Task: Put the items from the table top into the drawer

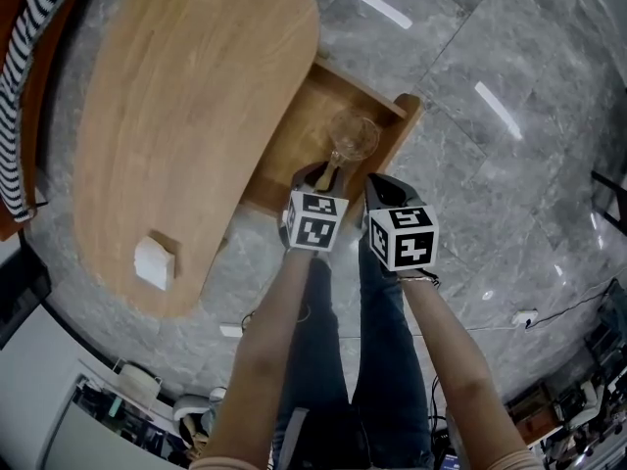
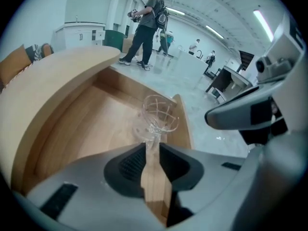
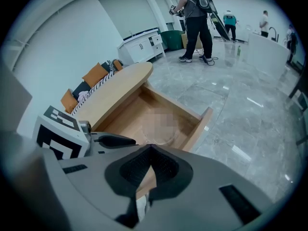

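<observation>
**Hovering over the open drawer: wine glass inside, one item on the table**

Head view, looking steeply down. The oval wooden table top (image 1: 186,96) fills the upper left, and the drawer (image 1: 407,106) stands pulled out from its right edge over a grey stone-tiled floor (image 1: 490,164). A clear wine glass (image 1: 353,137) lies on its side on the drawer bottom, toward the front wall, with its stem pointing back at the grippers. A small white block (image 1: 154,260) sits on the table top near the edge closest to the person, well apart from the drawer. A striped cloth (image 1: 24,67) hangs at the far left.

The left gripper (image 1: 326,176) is held above the drawer's near end, angled steeply down. In the left gripper view its jaws stand a little apart: bare drawer wood shows through the narrow gap, and the pads press on nothing. The glass lies just beyond the tips, and whether its stem touches them cannot be told.

The right gripper (image 1: 377,186) hangs just beside the left one, over the drawer's near corner. In the right gripper view its jaw tips meet, with nothing between them.

Each gripper carries a marker cube (image 1: 403,237) printed with black-and-white square patterns; these are the only markings that can be made out. A standing person (image 3: 195,13) appears far off in both gripper views.
</observation>
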Demonstrator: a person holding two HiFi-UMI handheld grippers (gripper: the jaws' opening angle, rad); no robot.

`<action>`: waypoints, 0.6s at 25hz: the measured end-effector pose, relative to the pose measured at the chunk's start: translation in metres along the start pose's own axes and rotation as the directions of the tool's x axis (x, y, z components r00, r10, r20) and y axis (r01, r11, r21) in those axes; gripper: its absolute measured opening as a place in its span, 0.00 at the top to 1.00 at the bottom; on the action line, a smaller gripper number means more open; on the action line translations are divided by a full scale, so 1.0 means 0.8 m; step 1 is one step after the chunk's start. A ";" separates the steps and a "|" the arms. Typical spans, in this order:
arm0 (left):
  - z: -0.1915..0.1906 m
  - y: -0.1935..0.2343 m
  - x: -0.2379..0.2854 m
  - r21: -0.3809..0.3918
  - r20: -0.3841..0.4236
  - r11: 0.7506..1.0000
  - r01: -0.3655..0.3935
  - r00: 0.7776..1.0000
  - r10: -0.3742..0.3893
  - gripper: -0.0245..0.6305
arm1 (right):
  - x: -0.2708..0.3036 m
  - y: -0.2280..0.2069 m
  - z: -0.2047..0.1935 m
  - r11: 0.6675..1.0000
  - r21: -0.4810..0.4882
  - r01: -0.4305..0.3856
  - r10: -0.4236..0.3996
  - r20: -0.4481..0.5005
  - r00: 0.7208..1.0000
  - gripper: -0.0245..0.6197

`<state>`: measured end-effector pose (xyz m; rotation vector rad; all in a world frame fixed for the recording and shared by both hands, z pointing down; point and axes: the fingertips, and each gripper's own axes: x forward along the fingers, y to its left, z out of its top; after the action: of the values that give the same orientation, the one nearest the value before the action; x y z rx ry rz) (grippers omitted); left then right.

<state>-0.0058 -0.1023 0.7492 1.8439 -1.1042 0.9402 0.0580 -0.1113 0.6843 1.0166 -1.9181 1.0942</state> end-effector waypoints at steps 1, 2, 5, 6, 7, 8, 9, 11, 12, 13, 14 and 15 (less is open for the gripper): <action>0.002 0.002 -0.007 -0.012 0.015 1.000 -0.001 1.000 0.001 0.83 | -0.002 0.003 0.000 1.000 -0.001 0.002 -0.002 0.005 1.000 0.95; 0.004 0.004 -0.014 -0.022 0.027 1.000 0.001 1.000 0.000 0.83 | -0.003 0.005 0.000 1.000 -0.002 0.003 -0.003 0.009 1.000 0.95; 0.009 0.007 -0.037 -0.055 0.055 0.998 0.013 0.998 -0.010 0.84 | -0.009 0.016 0.000 1.000 0.000 0.006 -0.006 0.028 1.000 0.95; 0.011 0.009 -0.045 -0.062 0.068 0.998 0.014 0.998 -0.010 0.86 | -0.011 0.020 0.000 1.000 -0.001 0.006 -0.006 0.033 0.999 0.95; 0.013 0.011 -0.053 -0.062 0.081 0.998 0.012 0.997 -0.007 0.86 | -0.012 0.025 0.001 1.000 -0.002 0.006 -0.006 0.039 0.999 0.95; 0.015 0.014 -0.061 -0.056 0.094 0.998 0.007 0.996 -0.002 0.87 | -0.014 0.030 0.001 1.000 -0.004 0.006 -0.006 0.044 0.999 0.95; 0.016 0.016 -0.069 -0.047 0.105 0.999 0.001 0.994 0.004 0.87 | -0.017 0.035 0.002 1.000 -0.004 0.007 -0.006 0.049 0.999 0.95; 0.018 0.021 -0.086 -0.040 0.123 0.999 -0.005 0.992 0.010 0.88 | -0.023 0.043 0.004 1.000 0.000 0.008 -0.008 0.060 0.998 0.95; 0.019 0.022 -0.094 -0.044 0.131 0.999 -0.003 0.991 0.009 0.88 | -0.028 0.046 0.005 1.000 0.005 0.010 -0.010 0.064 0.998 0.95; 0.020 0.022 -0.103 -0.050 0.139 0.999 0.001 0.990 0.006 0.89 | -0.034 0.049 0.007 1.000 0.011 0.010 -0.011 0.068 0.998 0.95; 0.021 0.022 -0.112 -0.057 0.147 0.998 0.006 0.989 0.003 0.89 | -0.040 0.052 0.009 1.000 0.019 0.009 -0.010 0.073 0.997 0.95; 0.023 0.021 -0.122 -0.063 0.156 0.998 0.012 0.988 -0.002 0.89 | -0.046 0.056 0.011 1.000 0.025 0.007 -0.009 0.077 0.997 0.95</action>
<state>-0.0517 -0.0909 0.6604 1.8929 -1.2071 0.7577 0.0342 -0.0935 0.6339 1.0940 -1.9644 1.0909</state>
